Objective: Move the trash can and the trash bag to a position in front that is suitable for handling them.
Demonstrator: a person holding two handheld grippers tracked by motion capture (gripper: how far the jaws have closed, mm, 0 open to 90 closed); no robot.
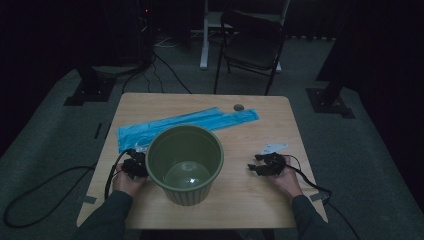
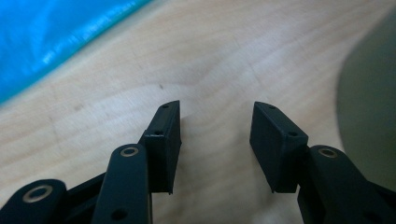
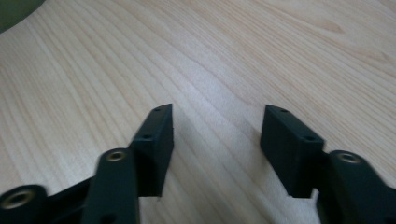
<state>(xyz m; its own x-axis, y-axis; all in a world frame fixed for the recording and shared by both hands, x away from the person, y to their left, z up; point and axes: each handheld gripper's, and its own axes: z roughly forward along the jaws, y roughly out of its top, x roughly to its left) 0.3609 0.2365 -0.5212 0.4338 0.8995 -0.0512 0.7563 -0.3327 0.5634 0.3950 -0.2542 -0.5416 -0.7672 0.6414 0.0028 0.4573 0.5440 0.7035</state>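
Olive-green and ribbed, the bin (image 1: pixel 184 165) stands upright near the middle of my wooden table (image 1: pixel 250 197), its mouth open toward the high view and its pale bottom showing inside. Behind it, on the far side, a blue plastic bag (image 1: pixel 187 123) lies flat and stretched from left to right, its near edge hidden by the bin's rim.

I have 2 grippers on the table. My left gripper (image 1: pixel 135 164) sits just beside the bin's left wall, close to the near end of the bag. In the left gripper view its jaws stand spread, with bare wood between them, the blue bag at the upper left corner (image 2: pixel 51 32) and the green wall of the bin at the right edge (image 2: pixel 371 116). I cannot tell from the high view whether it touches the bin.

My right gripper (image 1: pixel 267 164) rests well apart from the bin on its right, jaws pointing left toward it. In the right gripper view (image 3: pixel 217 140) they stand wide, nothing between them but wood grain, with a sliver of the bin at the upper left corner (image 3: pixel 14 11).
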